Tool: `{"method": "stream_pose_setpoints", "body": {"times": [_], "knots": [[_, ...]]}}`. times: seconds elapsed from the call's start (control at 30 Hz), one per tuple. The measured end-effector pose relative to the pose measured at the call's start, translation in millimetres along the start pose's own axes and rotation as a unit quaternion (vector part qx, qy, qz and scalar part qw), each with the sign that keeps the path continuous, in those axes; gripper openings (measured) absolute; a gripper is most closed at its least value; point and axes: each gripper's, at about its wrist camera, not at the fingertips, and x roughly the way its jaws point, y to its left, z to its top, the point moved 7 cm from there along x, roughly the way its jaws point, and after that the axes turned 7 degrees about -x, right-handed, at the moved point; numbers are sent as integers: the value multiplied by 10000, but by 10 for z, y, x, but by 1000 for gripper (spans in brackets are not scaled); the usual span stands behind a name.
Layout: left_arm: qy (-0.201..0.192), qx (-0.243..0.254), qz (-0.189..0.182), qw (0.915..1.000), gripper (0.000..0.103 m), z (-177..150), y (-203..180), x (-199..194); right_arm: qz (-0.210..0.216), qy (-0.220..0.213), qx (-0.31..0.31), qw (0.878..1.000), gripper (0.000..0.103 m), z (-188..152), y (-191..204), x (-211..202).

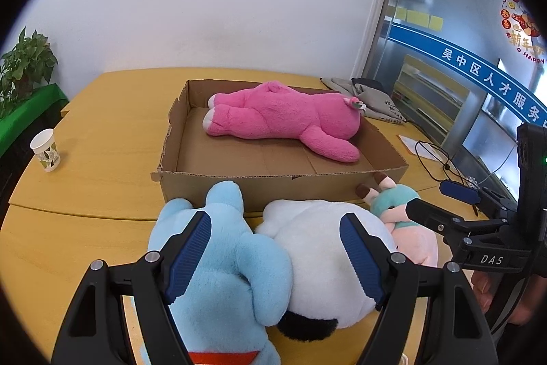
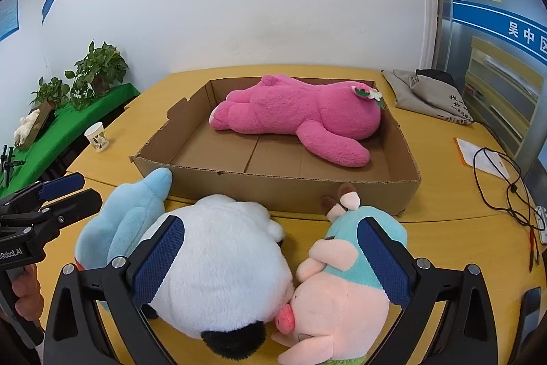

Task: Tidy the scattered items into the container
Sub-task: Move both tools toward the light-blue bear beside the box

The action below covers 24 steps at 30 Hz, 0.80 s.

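Note:
A shallow cardboard box (image 1: 273, 183) (image 2: 273, 190) stands on the yellow table with a pink plush bear (image 1: 283, 118) (image 2: 301, 115) lying inside it. Three plush toys lie in front of the box: a light blue one (image 1: 218, 262) (image 2: 133, 211), a white and black one (image 1: 324, 248) (image 2: 222, 265), and a pink and teal one (image 1: 410, 228) (image 2: 345, 289). My left gripper (image 1: 277, 257) is open over the blue and white toys. My right gripper (image 2: 270, 262) is open over the white and pink toys. Each gripper also shows at the edge of the other view.
A paper cup (image 1: 46, 151) (image 2: 97, 136) stands on the table at the left. A grey cloth bag (image 2: 434, 94) lies at the far right. A black cable (image 2: 506, 180) and a paper lie at the right. Potted plants (image 2: 99, 67) stand on a green shelf at left.

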Motion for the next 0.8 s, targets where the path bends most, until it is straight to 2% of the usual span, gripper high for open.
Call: {"method": "stream_pose_setpoints", "body": {"times": [0.3,0.47,0.63,0.8], "knots": [[8,17,-101,9999,78,-34,-13,-22,-30,1,45,10000,103,-53,-20,-19],[51,-50,-1,10000,78,-108,111,-42,-9,22,32,10000,103,-73,4,6],[107,-343,39,9993,78,-168,445,-115,231,104,-99,9996,103,-128,190,97],[311,-681,-86,9972,78,-234,784,-107,705,93,-421,9966,103,-107,555,166]]}}
